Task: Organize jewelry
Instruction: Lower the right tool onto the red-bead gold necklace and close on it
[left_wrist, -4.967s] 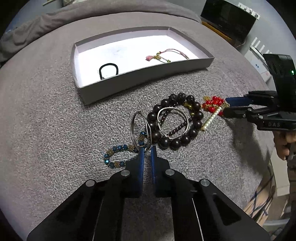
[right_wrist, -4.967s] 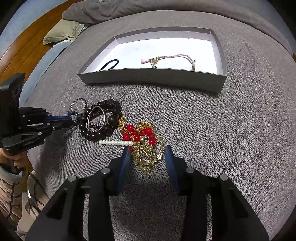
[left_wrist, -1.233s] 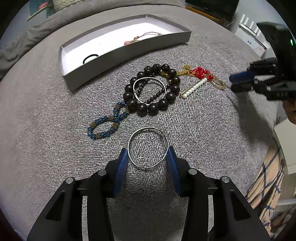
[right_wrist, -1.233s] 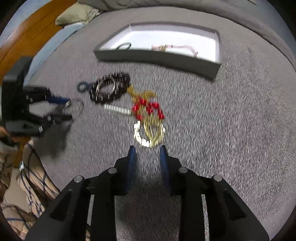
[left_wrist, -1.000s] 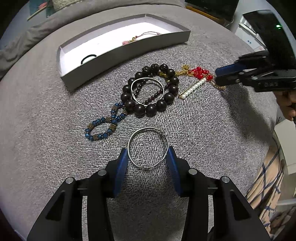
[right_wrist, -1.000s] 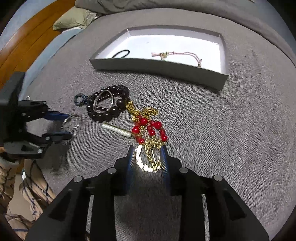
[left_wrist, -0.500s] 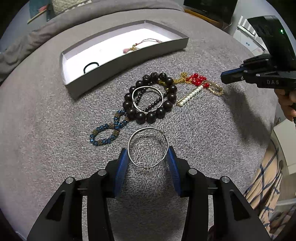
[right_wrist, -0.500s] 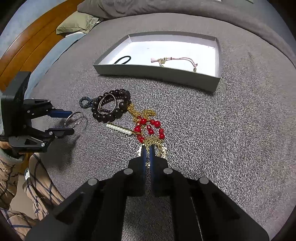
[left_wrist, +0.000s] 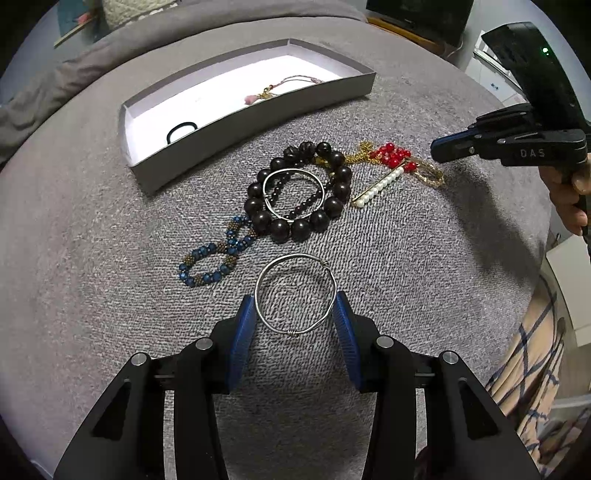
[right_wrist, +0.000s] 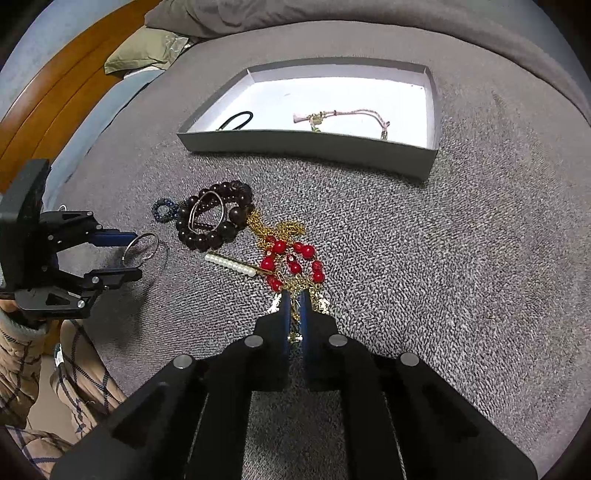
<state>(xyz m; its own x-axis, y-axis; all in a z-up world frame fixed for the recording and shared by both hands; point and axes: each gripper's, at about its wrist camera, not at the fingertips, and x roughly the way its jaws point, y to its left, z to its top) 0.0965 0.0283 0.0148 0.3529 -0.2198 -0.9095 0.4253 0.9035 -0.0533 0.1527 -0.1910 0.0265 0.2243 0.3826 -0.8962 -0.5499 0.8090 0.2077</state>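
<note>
Trouble looked likeliest at the right gripper (right_wrist: 294, 301), well short of the grey box (right_wrist: 430, 155); its jaws, narrow and easing apart, had the gold chain with red beads (right_wrist: 291, 254) between them, and that chain lay tangled against the pearl pin (right_wrist: 231, 264) and the dark bead bracelet (right_wrist: 216, 218), so a lift might have dragged those along or let the thin links slip free; the left gripper (left_wrist: 295, 314), farther still from the box, held the silver wire bangle (left_wrist: 295, 293) across its width between the blue pads (left_wrist: 243, 328); a hoop pinched that way could have sprung out sideways; the blue bead bracelet (left_wrist: 212, 258) lay loose just boxward of it.
</note>
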